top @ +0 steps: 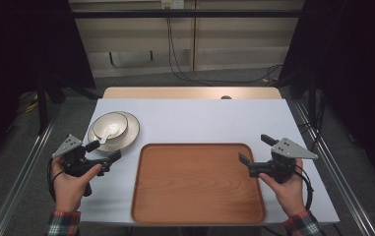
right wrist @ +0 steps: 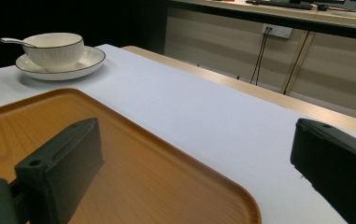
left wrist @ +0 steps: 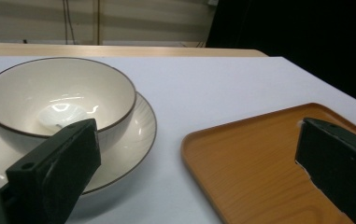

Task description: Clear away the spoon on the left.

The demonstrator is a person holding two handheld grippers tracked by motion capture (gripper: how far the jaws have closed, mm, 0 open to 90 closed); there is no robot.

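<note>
A cream bowl (top: 109, 124) with a dark rim sits on a matching plate (top: 130, 133) at the table's left, and a white spoon (top: 104, 137) lies in the bowl. A wooden tray (top: 197, 183) lies bare at the middle front. My left gripper (top: 106, 150) hovers open just in front of the plate, its jaws wide apart and holding nothing. In the left gripper view the bowl (left wrist: 59, 100) and plate (left wrist: 133, 149) are close ahead. My right gripper (top: 255, 149) is open over the tray's right edge. In the right gripper view the bowl (right wrist: 56, 49) stands far off, with the spoon handle (right wrist: 12, 42) sticking out.
A white sheet (top: 209, 120) covers the table, with a wooden strip (top: 190, 93) along the far edge. Metal rails (top: 25, 167) run along both sides. Cables (top: 185, 73) hang down the wall behind. Dark curtains flank the table.
</note>
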